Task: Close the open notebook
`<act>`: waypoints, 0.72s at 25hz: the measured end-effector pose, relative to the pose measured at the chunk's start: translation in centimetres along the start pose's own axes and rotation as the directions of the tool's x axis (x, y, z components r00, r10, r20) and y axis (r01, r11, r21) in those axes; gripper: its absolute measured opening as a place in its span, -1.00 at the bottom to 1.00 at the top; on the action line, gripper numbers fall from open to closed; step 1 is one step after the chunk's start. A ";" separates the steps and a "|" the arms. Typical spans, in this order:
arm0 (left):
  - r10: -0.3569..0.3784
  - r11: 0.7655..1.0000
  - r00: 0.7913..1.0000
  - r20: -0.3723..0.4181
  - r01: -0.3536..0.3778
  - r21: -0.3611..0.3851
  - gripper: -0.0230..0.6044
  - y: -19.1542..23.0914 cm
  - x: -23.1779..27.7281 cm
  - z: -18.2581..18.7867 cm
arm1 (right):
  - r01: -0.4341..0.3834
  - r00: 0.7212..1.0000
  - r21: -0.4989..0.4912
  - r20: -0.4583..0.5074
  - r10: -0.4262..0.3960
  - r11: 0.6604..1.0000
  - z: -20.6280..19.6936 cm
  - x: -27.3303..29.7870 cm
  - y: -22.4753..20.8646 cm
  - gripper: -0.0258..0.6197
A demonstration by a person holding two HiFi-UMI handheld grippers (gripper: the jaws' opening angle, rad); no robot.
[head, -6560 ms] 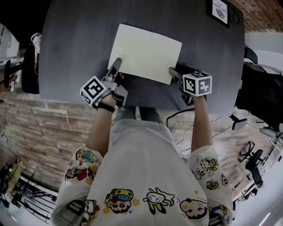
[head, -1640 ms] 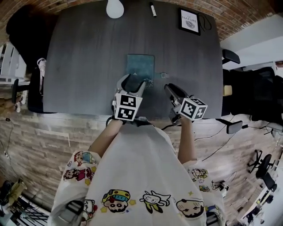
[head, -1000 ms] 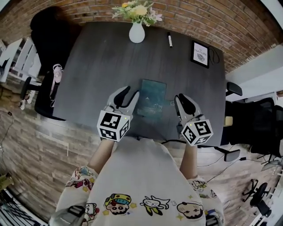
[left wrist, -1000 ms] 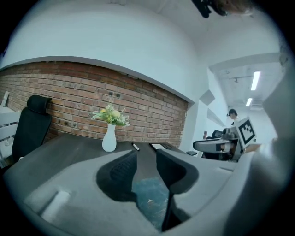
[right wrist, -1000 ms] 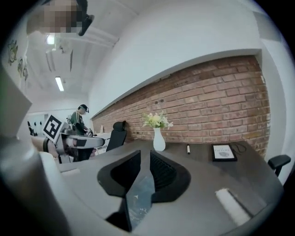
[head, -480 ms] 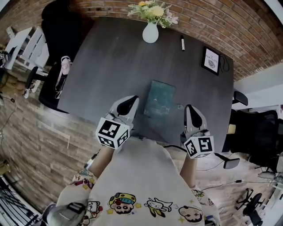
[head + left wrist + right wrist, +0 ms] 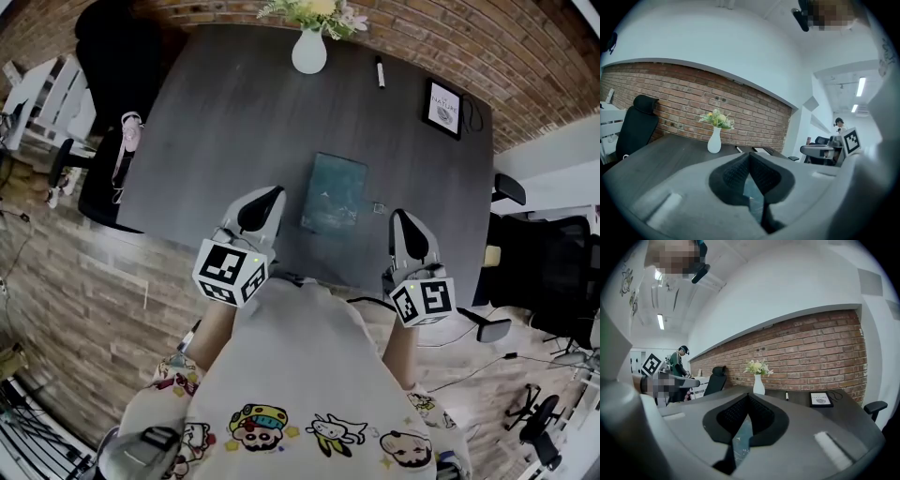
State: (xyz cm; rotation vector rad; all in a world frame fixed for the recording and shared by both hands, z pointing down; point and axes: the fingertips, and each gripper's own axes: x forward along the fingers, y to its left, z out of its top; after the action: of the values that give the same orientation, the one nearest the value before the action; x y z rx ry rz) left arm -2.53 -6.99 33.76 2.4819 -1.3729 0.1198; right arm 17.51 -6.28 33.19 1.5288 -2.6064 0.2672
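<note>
At the far left a black office chair [image 7: 111, 56] stands against the edge of the dark grey surface [image 7: 216, 103]. The left tool [image 7: 263, 201] hovers over the near part of the surface with its jaws pressed together on nothing. Its cube [image 7: 228, 273] carries a black-and-white square marker.

Just right of it lies the notebook [image 7: 335, 192] — closed, teal cover up, flat on the surface between the 2 tools and touching neither. A small pale object [image 7: 378, 207], too small to identify, sits just beside the notebook's right edge.

Toward the far edge stand a white vase [image 7: 309, 54] of yellow and pink flowers [image 7: 319, 11] and, right of it, a pen [image 7: 380, 71].

The right tool [image 7: 409, 225] likewise has its jaws pressed together, holding nothing, and its cube shows another square marker. Near the far right corner sits a black-framed card [image 7: 443, 108] — the right gripper view shows "NATURE" on it, and the smaller print is illegible.
</note>
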 end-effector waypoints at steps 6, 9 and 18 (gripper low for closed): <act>0.012 1.000 1.000 0.012 -0.012 -0.009 -0.93 0.5 -0.2 0.3 | -0.002 1.000 0.019 -0.008 0.003 1.000 -0.1 0.2 0.1 -0.89; 0.015 1.000 1.000 0.016 -0.014 -0.016 -0.93 0.6 -0.4 0.3 | -0.011 1.000 0.034 -0.026 0.011 0.999 -0.5 0.5 0.2 -0.89; 0.006 1.000 1.000 0.009 -0.006 -0.016 -0.93 0.2 -0.3 0.2 | -0.025 0.999 0.018 -0.021 0.025 1.000 -0.2 0.4 0.5 -0.89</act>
State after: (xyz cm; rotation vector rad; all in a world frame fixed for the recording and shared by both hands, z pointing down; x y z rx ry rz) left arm -2.89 -6.88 33.55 2.4682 -1.3800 0.0995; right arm 16.83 -6.33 33.43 1.4918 -2.6152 0.3074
